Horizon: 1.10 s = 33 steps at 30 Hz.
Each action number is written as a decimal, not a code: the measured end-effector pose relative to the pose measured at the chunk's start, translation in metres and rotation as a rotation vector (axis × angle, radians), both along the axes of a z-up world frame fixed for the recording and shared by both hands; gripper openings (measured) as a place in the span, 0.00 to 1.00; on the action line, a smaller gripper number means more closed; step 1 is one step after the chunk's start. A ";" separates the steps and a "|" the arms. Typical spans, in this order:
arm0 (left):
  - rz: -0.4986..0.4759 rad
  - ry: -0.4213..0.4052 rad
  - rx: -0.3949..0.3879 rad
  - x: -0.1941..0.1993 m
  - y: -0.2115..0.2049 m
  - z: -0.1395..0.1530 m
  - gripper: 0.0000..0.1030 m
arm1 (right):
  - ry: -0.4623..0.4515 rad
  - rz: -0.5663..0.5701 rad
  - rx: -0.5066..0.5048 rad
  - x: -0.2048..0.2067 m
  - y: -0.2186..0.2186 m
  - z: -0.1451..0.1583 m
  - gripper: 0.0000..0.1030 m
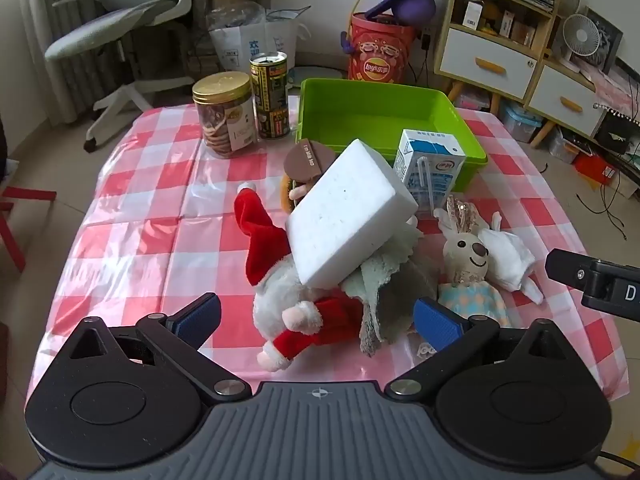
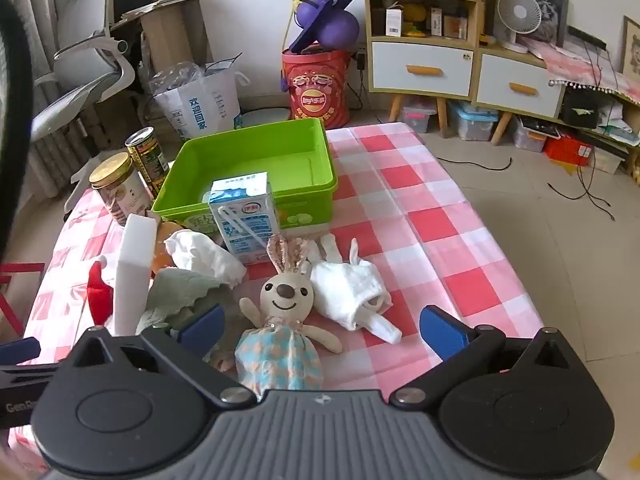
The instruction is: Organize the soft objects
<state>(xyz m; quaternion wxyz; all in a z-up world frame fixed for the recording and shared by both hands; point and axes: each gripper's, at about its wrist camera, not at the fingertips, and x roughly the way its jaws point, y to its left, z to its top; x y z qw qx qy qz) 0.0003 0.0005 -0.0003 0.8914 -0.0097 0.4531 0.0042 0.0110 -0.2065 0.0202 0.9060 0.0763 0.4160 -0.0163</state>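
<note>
Left wrist view: we hold the left gripper [image 1: 316, 318] wide over the Santa plush [image 1: 288, 300], half buried under a white foam block [image 1: 348, 216]. Our right gripper [image 2: 320, 326] gapes around the bunny doll [image 2: 282, 320]; the green bin [image 2: 256, 172] sits behind.

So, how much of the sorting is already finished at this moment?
Nothing looks done: the green bin is empty. Nothing is in hand either; the left gripper and the right gripper are open. Left: the Santa doll, bunny doll, white foam block, green cloth and white cloths.
</note>
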 end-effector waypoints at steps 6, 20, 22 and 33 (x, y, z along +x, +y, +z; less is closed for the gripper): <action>0.000 0.001 0.014 0.001 0.000 0.000 0.95 | 0.002 0.006 -0.005 0.002 0.006 -0.001 0.87; 0.002 -0.007 0.011 0.001 0.003 -0.002 0.95 | 0.010 0.036 -0.011 0.000 0.011 0.000 0.87; 0.002 -0.007 0.010 0.001 0.003 -0.002 0.95 | 0.011 0.038 -0.012 0.001 0.011 0.000 0.87; 0.002 -0.006 0.009 0.002 0.003 -0.004 0.95 | 0.012 0.037 -0.010 0.001 0.011 -0.001 0.87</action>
